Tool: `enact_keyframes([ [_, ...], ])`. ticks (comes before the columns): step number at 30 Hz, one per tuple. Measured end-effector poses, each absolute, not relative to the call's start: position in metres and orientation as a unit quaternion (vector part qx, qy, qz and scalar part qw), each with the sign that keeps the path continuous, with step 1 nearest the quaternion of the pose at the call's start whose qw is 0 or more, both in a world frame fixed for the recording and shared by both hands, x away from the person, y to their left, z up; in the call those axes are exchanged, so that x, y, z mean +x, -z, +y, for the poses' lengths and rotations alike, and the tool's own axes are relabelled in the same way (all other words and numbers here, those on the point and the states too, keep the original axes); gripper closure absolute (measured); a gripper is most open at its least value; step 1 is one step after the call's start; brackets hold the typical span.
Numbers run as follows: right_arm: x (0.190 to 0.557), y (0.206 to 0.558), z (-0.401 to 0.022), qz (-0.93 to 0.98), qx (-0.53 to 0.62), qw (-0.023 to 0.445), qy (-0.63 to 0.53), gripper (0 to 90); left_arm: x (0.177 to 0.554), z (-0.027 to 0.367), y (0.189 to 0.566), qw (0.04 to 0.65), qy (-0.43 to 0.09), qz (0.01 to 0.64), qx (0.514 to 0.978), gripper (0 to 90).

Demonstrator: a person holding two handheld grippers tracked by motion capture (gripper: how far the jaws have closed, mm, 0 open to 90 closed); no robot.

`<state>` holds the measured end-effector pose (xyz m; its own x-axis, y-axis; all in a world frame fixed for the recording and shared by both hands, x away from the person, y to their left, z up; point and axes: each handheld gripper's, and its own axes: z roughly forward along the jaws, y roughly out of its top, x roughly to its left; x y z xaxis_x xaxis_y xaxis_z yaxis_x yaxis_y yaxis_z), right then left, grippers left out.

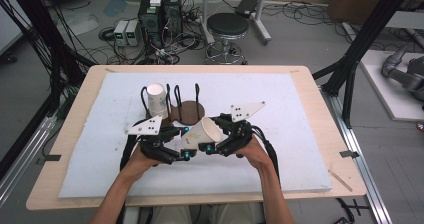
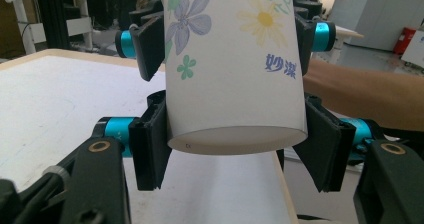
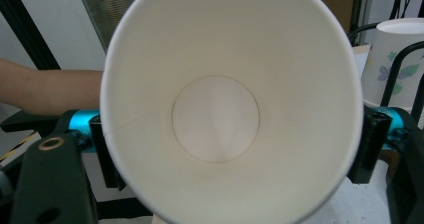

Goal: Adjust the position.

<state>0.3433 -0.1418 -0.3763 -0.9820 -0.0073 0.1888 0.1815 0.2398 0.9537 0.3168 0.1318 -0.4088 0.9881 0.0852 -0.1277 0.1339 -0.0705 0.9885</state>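
White tapered paper cup with printed flowers [image 1: 202, 132] is held on its side above the white foam-like mat [image 1: 295, 149] covering the pale wooden table [image 1: 325, 134], between the two hands near the person's edge. Left gripper [image 1: 186, 149] is clamped on the cup's narrow base end: in the left gripper view its black angular pads press both sides of the smooth wall, flat bottom rim facing the camera. Right gripper [image 1: 207, 145] brackets the cup's wide mouth end; in the right gripper view the round open rim and circular inner base face the lens, black pads set against the outer wall on either side, so it grips the cup too. Just behind, a black wire rack [image 1: 172, 101] on a round dark-brown base [image 1: 187, 113] carries a second flowered paper cup [image 1: 157, 100], inverted.
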Motion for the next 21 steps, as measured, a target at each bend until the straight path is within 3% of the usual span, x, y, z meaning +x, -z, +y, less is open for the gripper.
enact_keyframes([
  [4,0.3428,0.3752,-0.1426,-0.778,-0.047,0.078,0.621,29.1,0.3169,0.131,0.4088,0.679,0.017,0.073,0.73,37.0],
  [11,0.3417,0.3746,-0.1425,-0.777,-0.039,0.073,0.624,31.9,0.3158,0.1316,0.4081,0.677,0.013,0.074,0.732,36.4],
  [12,0.3415,0.3745,-0.1425,-0.777,-0.039,0.073,0.624,31.9,0.3159,0.1311,0.4081,0.676,0.011,0.08,0.732,32.7],
  [14,0.3415,0.3742,-0.1428,-0.777,-0.038,0.071,0.625,31.9,0.3162,0.1288,0.4085,0.67,0.011,0.1,0.735,6.5],
  [21,0.3416,0.3729,-0.1458,-0.778,-0.044,0.068,0.623,31.9,0.3145,0.1309,0.4085,0.667,0.002,0.096,0.739,4.8],
])
